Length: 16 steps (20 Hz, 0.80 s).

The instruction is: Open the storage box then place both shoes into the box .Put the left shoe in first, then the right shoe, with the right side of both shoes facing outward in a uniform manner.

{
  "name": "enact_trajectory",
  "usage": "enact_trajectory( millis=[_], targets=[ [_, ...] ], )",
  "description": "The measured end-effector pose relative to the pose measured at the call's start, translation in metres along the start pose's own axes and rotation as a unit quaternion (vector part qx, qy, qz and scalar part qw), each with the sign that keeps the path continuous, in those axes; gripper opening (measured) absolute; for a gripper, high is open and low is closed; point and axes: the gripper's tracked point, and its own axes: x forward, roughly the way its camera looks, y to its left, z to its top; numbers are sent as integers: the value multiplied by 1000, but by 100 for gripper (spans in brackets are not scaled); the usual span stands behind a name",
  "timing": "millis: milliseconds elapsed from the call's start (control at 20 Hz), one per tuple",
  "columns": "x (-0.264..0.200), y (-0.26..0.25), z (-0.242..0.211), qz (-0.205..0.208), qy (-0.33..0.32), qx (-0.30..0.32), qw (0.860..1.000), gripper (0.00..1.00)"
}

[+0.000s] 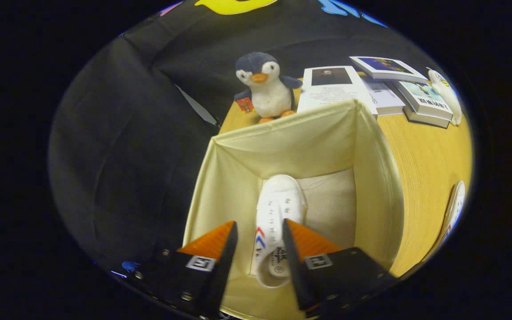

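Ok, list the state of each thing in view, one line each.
Box: open, upright on the table, one shoe inside.
Shoe: lying on its side on the box floor, toe pointing away from the fingers.
Gripper: open above the box, fingers either side of the shoe, not pressing it.
Penguin: upright beyond the box.
Books: flat, closed, overlapping on the table.
Table: holds the box, penguin, books.

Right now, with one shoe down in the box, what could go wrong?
1. The open claw straddles the white shoe; lifting out could snag it and tip it off its side.
2. The shoe lies mid-floor in the fabric box, so the second may crowd it.
3. The soft walls could catch on a finger.
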Motion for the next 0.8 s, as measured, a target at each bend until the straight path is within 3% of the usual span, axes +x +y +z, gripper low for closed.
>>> enact_trajectory(
  millis=[100, 200, 350, 800],
  targets=[
    [-26, 0, 14, 17, -23, -3, 1000, 98],
    [-49, -4, 27, 33, -51, -2, 998, 98],
    [-85, -29, 47, 25, -88, -15, 996, 98],
    [-151, -164, 54, -81, -124, -19, 989, 98]
  ],
)
